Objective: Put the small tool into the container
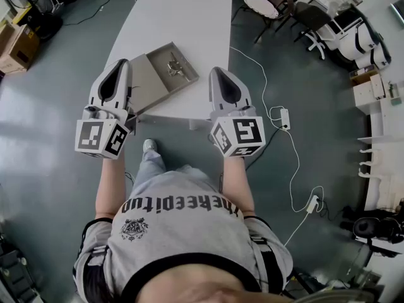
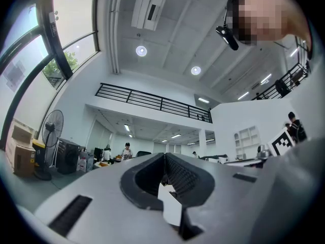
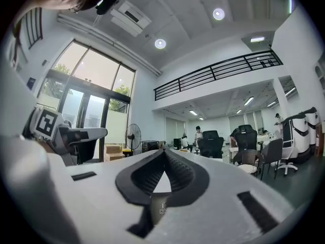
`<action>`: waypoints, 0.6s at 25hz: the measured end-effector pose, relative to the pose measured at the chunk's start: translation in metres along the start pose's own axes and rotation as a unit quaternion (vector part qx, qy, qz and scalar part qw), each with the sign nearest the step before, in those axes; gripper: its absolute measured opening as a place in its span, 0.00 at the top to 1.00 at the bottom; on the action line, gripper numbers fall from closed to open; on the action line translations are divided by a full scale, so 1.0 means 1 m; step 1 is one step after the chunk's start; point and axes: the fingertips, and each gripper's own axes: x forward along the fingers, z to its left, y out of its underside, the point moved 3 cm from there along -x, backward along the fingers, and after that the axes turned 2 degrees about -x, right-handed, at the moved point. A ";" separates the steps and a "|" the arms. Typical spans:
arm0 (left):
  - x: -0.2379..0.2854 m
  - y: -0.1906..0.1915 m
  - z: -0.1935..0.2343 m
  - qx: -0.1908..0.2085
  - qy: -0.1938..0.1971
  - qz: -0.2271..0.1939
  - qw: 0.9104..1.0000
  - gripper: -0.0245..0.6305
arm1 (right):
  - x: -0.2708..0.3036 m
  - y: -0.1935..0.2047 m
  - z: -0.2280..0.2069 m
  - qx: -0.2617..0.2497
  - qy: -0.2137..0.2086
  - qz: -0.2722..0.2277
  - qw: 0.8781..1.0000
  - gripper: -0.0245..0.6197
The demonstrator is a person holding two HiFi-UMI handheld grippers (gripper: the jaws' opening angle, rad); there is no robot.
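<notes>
Left gripper (image 1: pixel 122 64) and right gripper (image 1: pixel 218 72), each with jaws pressed together on nothing, flank the container (image 1: pixel 149 82) on the white table (image 1: pixel 183 17). The small tool (image 1: pixel 175 68) lies inside the container, between both grippers and touching neither.

A line of black letters (image 1: pixel 180 205) ran across the person's grey shirt (image 1: pixel 189 232), seen upside down and too distorted to read with certainty. A small black emblem (image 1: pixel 134 228) sat below it, its fine print illegible. The cubes (image 1: pixel 101 137) (image 1: pixel 238 136) on the two hand-held tools bore black-and-white square code patterns, with no letters or numbers.
</notes>
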 end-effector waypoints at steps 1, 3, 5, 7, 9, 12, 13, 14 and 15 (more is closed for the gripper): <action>-0.002 -0.001 -0.003 0.001 0.000 0.000 1.000 0.94 | -0.004 -0.002 0.000 -0.001 0.000 -0.003 1.000 0.97; -0.005 -0.003 -0.010 0.002 0.000 -0.002 1.000 0.94 | -0.011 -0.006 -0.001 -0.004 0.001 -0.007 1.000 0.97; -0.008 -0.003 -0.016 0.003 0.000 -0.003 1.000 0.94 | -0.017 -0.007 -0.003 -0.004 0.001 -0.012 1.000 0.97; -0.010 -0.003 -0.021 0.004 -0.001 -0.005 1.000 0.94 | -0.022 -0.008 -0.004 -0.004 0.001 -0.015 1.000 0.97; -0.012 -0.003 -0.025 0.004 -0.003 -0.005 1.000 0.94 | -0.026 -0.009 -0.005 -0.003 0.000 -0.017 1.000 0.97; -0.013 -0.001 -0.031 0.003 -0.004 -0.007 1.000 0.94 | -0.032 -0.009 -0.009 -0.002 0.001 -0.020 1.000 0.97; -0.013 -0.001 -0.033 0.003 -0.004 -0.007 1.000 0.94 | -0.033 -0.009 -0.010 -0.002 0.001 -0.020 1.000 0.97; -0.013 -0.001 -0.034 0.003 -0.004 -0.007 1.000 0.94 | -0.033 -0.009 -0.010 -0.002 0.001 -0.021 1.000 0.97; -0.012 -0.001 -0.035 0.003 -0.004 -0.007 1.000 0.94 | -0.034 -0.010 -0.011 -0.001 0.000 -0.021 1.000 0.97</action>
